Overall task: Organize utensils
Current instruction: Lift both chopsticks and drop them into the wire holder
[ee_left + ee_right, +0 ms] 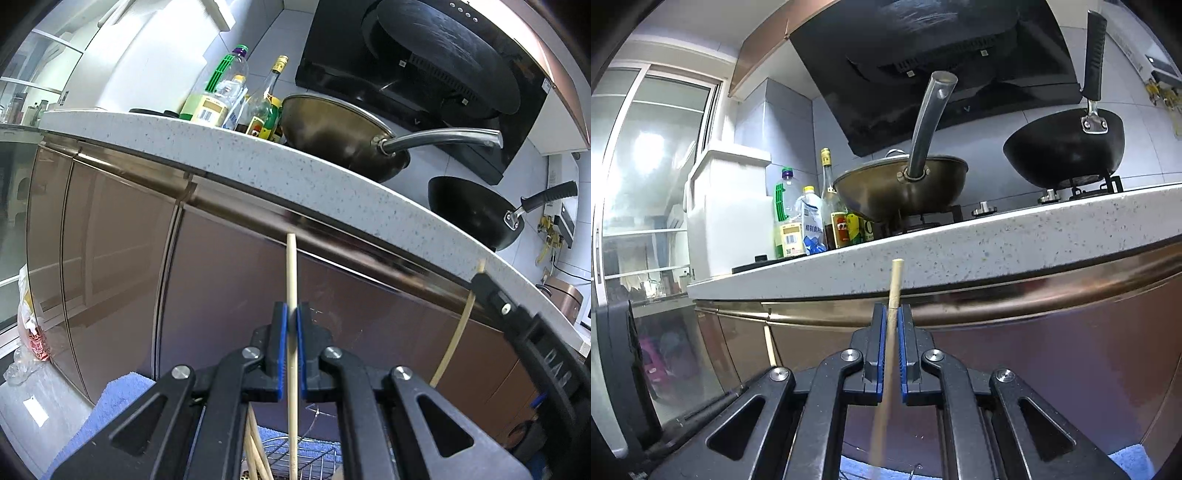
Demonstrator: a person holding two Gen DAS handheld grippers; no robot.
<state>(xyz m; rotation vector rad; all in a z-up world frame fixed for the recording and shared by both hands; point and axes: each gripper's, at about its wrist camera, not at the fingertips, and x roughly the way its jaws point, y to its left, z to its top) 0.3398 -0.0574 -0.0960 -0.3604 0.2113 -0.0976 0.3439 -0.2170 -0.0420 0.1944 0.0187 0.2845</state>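
My left gripper (291,314) is shut on a pale wooden chopstick (291,266) that stands upright between the blue pads, in front of the brown cabinet doors. Below it, several more chopsticks (255,454) lean in a wire rack (291,458). My right gripper (893,314) is shut on a second chopstick (896,280), also upright, its tip level with the counter edge. In the left wrist view the right gripper (491,291) shows at the right with that chopstick (458,332). The left gripper's chopstick (770,343) shows at the left of the right wrist view.
A speckled white countertop (997,240) runs above the brown cabinets (221,266). On it stand a brass wok (901,188), a black wok (1063,147) on a gas hob, and oil and sauce bottles (809,221). A black range hood (942,55) hangs above. A blue towel (110,402) lies on the floor.
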